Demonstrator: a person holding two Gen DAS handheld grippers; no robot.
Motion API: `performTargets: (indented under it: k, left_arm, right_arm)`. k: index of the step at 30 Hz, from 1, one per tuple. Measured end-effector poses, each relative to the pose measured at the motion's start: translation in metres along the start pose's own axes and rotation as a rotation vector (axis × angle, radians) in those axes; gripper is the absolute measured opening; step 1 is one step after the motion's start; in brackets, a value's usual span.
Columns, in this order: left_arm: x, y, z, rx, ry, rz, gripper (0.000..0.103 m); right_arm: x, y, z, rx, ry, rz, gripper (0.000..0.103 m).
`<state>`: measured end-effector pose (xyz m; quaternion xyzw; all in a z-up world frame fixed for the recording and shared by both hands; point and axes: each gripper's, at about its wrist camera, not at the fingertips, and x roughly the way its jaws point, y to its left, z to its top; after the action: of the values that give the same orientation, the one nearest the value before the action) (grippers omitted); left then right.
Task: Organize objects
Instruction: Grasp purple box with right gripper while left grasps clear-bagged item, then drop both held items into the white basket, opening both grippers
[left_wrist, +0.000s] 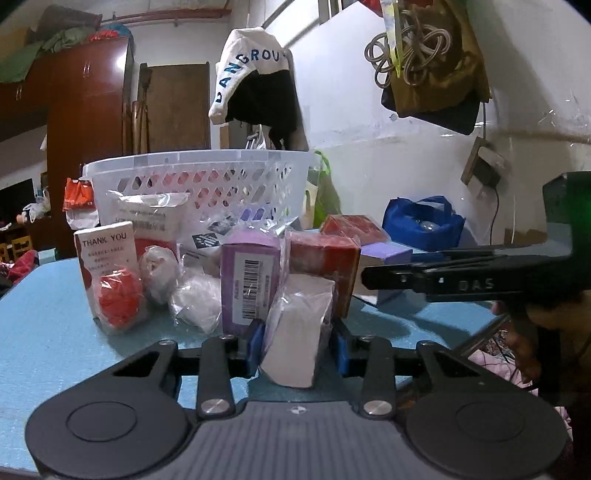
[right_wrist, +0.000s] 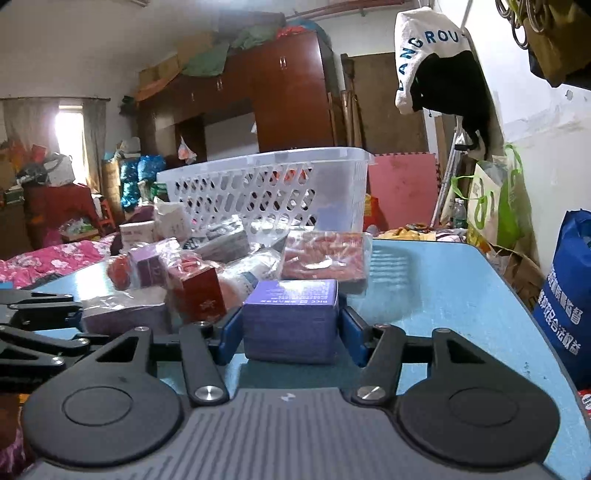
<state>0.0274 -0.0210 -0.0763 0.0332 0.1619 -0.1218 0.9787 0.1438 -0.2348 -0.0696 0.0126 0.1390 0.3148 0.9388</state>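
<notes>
A white lattice basket (left_wrist: 199, 177) stands at the back of the blue table (left_wrist: 48, 332); it also shows in the right wrist view (right_wrist: 266, 192). In front of it lies a heap of wrapped packets and boxes. My left gripper (left_wrist: 297, 345) is shut on a white packet in clear wrap (left_wrist: 295, 339) that rests on the table. My right gripper (right_wrist: 290, 328) has its blue pads against both sides of a purple box (right_wrist: 291, 317) on the table. The right gripper also shows in the left wrist view (left_wrist: 369, 278), beside the purple box (left_wrist: 386, 254).
The heap holds a purple barcode box (left_wrist: 249, 284), a red box (left_wrist: 325, 254), a "THANK YOU" packet (left_wrist: 107, 269), an orange ball (left_wrist: 120, 302) and a flat red packet (right_wrist: 325, 254). A blue bag (right_wrist: 569, 310) stands right of the table. Bare table (right_wrist: 443, 288) lies at the right.
</notes>
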Motion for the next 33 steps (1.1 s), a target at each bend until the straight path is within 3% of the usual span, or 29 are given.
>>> performTargets:
  k: [4, 10, 20, 25, 28, 33]
  left_arm:
    - [-0.013, 0.008, 0.005, -0.02, -0.03, -0.034, 0.041]
    - [-0.03, 0.022, 0.015, -0.042, -0.08, -0.031, 0.041]
    - [-0.034, 0.054, 0.046, -0.123, -0.136, -0.026, 0.041]
    - [-0.026, 0.078, 0.083, -0.175, -0.165, -0.04, 0.04]
    - [-0.017, 0.089, 0.118, -0.173, -0.179, -0.005, 0.04]
    - [0.036, 0.111, 0.171, -0.212, -0.094, 0.045, 0.04]
  right_arm:
    - [-0.009, -0.002, 0.0, 0.021, -0.032, 0.025, 0.059]
    - [-0.017, -0.006, 0.009, 0.024, -0.065, -0.02, 0.059]
    - [-0.02, -0.005, 0.037, -0.002, -0.122, -0.013, 0.059]
    - [0.004, -0.002, 0.071, -0.047, -0.12, 0.025, 0.059]
    - [0.022, 0.008, 0.103, -0.097, -0.121, 0.034, 0.059]
    - [0.066, 0.014, 0.146, -0.117, -0.061, 0.072, 0.059]
